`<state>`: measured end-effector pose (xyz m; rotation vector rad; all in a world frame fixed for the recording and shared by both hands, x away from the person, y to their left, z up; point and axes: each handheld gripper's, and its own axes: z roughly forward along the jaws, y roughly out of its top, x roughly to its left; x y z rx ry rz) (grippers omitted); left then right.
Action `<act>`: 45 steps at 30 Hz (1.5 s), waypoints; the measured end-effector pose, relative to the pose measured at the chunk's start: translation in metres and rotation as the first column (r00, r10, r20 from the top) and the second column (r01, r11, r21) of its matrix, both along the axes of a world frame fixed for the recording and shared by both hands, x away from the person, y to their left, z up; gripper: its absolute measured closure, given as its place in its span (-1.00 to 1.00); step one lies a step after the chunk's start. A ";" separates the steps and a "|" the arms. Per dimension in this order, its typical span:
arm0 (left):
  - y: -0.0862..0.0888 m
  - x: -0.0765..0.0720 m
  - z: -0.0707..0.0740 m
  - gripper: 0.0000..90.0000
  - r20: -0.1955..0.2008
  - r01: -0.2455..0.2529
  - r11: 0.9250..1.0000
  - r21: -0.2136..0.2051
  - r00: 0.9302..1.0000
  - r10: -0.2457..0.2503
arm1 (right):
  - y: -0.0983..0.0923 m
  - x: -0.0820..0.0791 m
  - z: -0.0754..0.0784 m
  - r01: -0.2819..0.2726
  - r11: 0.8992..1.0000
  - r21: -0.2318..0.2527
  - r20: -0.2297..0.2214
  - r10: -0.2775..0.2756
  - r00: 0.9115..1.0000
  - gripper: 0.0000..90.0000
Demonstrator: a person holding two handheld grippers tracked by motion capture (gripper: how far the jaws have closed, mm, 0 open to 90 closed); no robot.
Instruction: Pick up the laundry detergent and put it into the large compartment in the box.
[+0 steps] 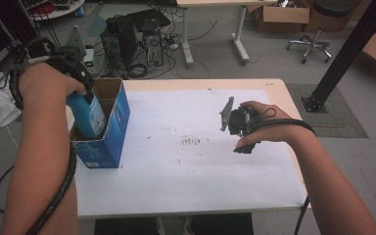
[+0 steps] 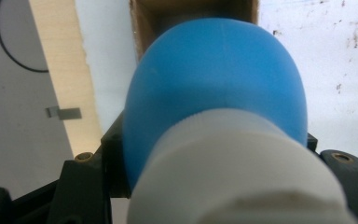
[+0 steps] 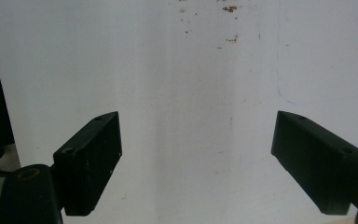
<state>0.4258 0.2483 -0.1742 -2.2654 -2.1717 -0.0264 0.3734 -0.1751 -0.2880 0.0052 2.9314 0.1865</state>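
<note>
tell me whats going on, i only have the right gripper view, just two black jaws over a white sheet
Observer: The left gripper is shut on a blue bottle with a white cap, at the left side of the table.
Operator: where is the bottle going
Observer: Its lower end is already inside an open blue carton that stands upright on the white sheet.
Operator: and my gripper, near any of that
Observer: No. The right gripper is open, holds nothing, and hangs over the sheet well to the right of the carton.
</note>
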 end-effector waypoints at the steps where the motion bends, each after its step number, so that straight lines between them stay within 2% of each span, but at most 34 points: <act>1: 0.000 0.000 -0.005 -0.14 -0.002 -0.001 1.000 -0.005 1.000 0.001 | 0.000 0.000 0.000 0.001 1.000 0.001 -0.002 -0.001 1.000 -0.64; 2: 0.000 0.000 -0.005 -0.14 -0.002 -0.001 1.000 -0.005 1.000 0.001 | 0.000 0.000 0.000 0.001 1.000 0.001 0.000 -0.001 1.000 -0.64; 3: 0.002 0.000 -0.014 -0.14 -0.010 0.004 1.000 -0.011 1.000 -0.004 | 0.000 0.000 0.000 0.001 1.000 0.001 -0.001 -0.001 1.000 -0.64; 4: 0.002 0.000 -0.014 -0.14 -0.010 0.004 1.000 -0.011 1.000 -0.004 | 0.000 0.000 0.000 0.001 1.000 0.001 -0.001 -0.001 1.000 -0.64; 7: 0.003 0.001 -0.028 -0.14 -0.023 0.003 1.000 -0.019 1.000 -0.003 | 0.000 0.000 0.000 0.001 1.000 0.001 -0.001 -0.001 1.000 -0.64; 8: 0.002 0.002 -0.037 -0.14 -0.027 0.014 1.000 -0.012 1.000 -0.015 | 0.000 0.000 0.000 0.001 1.000 0.002 -0.001 -0.001 1.000 -0.64; 9: 0.002 0.002 -0.037 -0.14 -0.027 0.014 1.000 -0.012 1.000 -0.015 | 0.000 0.000 0.000 0.001 1.000 0.000 0.000 -0.001 1.000 -0.64; 11: 0.002 0.002 -0.049 -0.14 -0.034 0.015 1.000 0.001 0.999 -0.015 | 0.000 0.000 -0.001 -0.002 1.000 0.002 0.000 0.002 1.000 -0.64; 18: 0.002 0.003 -0.071 -0.14 -0.038 0.018 1.000 -0.012 0.999 -0.019 | 0.000 0.001 -0.004 -0.002 1.000 0.001 -0.005 0.002 1.000 -0.64; 29: 0.000 0.005 -0.094 -0.14 -0.042 0.026 1.000 0.005 0.999 -0.025 | 0.000 0.002 -0.007 0.002 1.000 0.005 -0.011 -0.002 1.000 -0.64; 32: -0.001 0.006 -0.101 -0.14 -0.053 0.033 0.999 0.017 0.998 -0.032 | 0.000 0.002 -0.008 0.005 1.000 0.001 -0.010 -0.005 1.000 -0.64; 39: -0.001 0.007 -0.115 -0.14 -0.076 0.032 0.999 0.012 0.997 -0.031 | 0.000 0.003 -0.010 0.006 1.000 0.005 -0.009 -0.006 1.000 -0.64; 42: 0.000 0.006 -0.115 -0.14 -0.066 0.029 1.000 0.009 0.997 -0.028 | 0.000 0.003 -0.010 0.009 1.000 0.006 -0.009 -0.009 1.000 -0.64; 45: 0.000 0.006 -0.116 -0.14 -0.072 0.041 0.999 0.011 0.997 -0.040 | -0.001 0.003 -0.011 0.010 1.000 0.002 -0.013 -0.010 1.000 -0.64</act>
